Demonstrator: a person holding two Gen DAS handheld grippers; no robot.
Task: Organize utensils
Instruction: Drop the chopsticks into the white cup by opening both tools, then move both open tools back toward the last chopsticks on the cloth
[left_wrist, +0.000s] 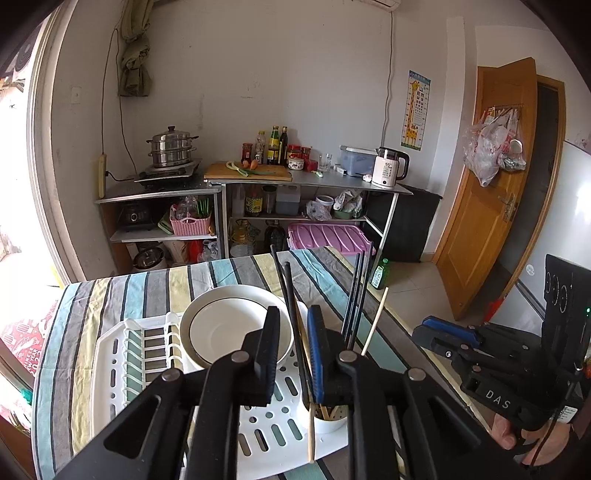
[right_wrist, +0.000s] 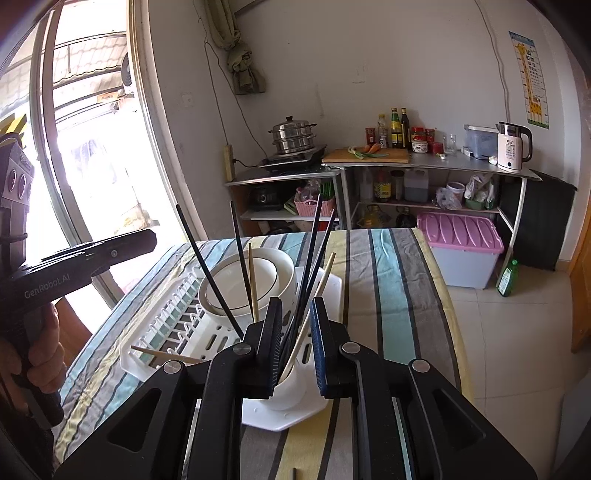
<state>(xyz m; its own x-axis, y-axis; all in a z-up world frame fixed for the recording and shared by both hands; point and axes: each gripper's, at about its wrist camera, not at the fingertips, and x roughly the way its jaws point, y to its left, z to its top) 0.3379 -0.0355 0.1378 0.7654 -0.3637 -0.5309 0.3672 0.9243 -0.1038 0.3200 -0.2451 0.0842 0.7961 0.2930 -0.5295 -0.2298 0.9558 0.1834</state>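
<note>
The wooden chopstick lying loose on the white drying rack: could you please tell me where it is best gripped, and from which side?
Probably near its middle, from straight above, jaws across its length. The wooden chopstick lies almost flat on the drying rack, apart from the utensil cup, so both long sides look free.

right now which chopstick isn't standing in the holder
The pale wooden chopstick lying flat across the white dish rack; the others stand upright in the white holder cup.

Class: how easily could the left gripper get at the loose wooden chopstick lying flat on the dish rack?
Probably yes. The wooden chopstick lies flat on the open part of the dish rack, uncovered. The left gripper is slightly open, with a black chopstick between its pads.
</note>
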